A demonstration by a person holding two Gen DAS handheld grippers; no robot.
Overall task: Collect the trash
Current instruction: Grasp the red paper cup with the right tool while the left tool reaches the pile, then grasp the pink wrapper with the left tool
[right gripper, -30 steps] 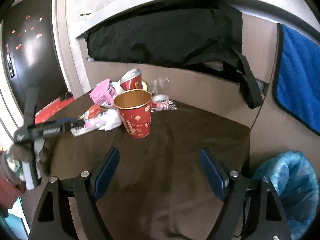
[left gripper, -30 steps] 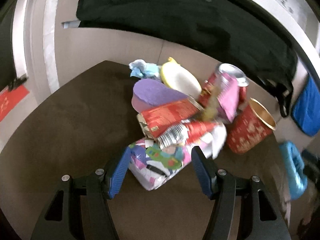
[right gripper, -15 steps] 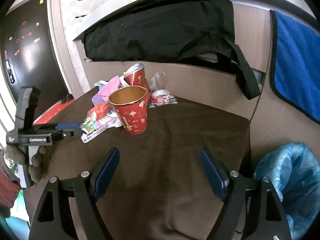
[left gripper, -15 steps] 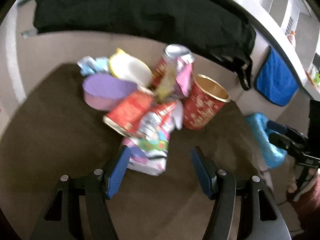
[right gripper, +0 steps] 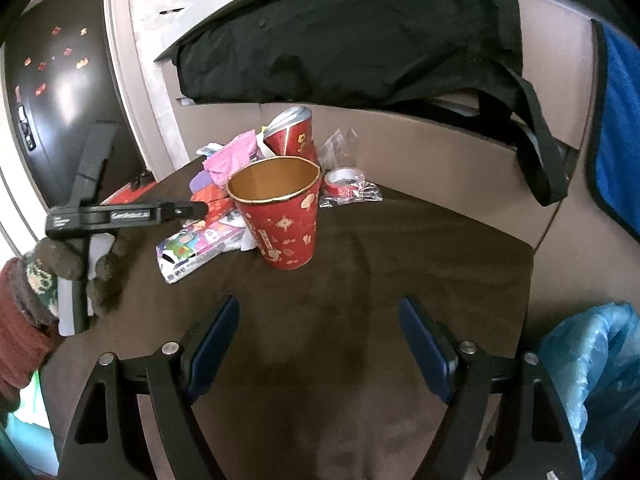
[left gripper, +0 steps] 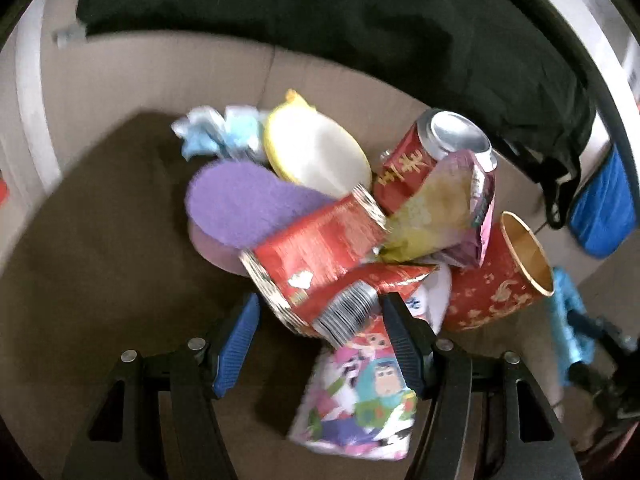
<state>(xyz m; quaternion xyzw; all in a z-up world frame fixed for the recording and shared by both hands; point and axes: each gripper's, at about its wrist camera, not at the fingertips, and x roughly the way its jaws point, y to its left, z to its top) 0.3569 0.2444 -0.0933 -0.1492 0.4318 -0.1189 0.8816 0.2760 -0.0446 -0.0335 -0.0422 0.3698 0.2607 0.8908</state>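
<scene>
A pile of trash lies on the brown table (left gripper: 100, 280): a red foil wrapper (left gripper: 316, 248), a cartoon-printed packet (left gripper: 360, 392), a red can (left gripper: 420, 160), a yellow-pink snack bag (left gripper: 444, 208), a purple sponge (left gripper: 244, 200) and a yellow-white lid (left gripper: 316, 152). A red paper cup (right gripper: 280, 216) stands upright beside the pile. My left gripper (left gripper: 320, 340) is open, its fingers either side of the red wrapper's end, above the cartoon packet. My right gripper (right gripper: 316, 344) is open and empty over bare table, short of the cup. The left gripper also shows in the right wrist view (right gripper: 192, 210).
A blue trash bag (right gripper: 592, 376) hangs off the table's right edge. A roll of red tape in clear plastic (right gripper: 344, 184) lies behind the cup. A black bag (right gripper: 360, 40) sits on the ledge behind. A blue cloth (right gripper: 620, 120) hangs at right.
My left gripper has moved in over the pile; the red wrapper's end now sits between its open fingers. My right gripper has edged nearer the red cup.
</scene>
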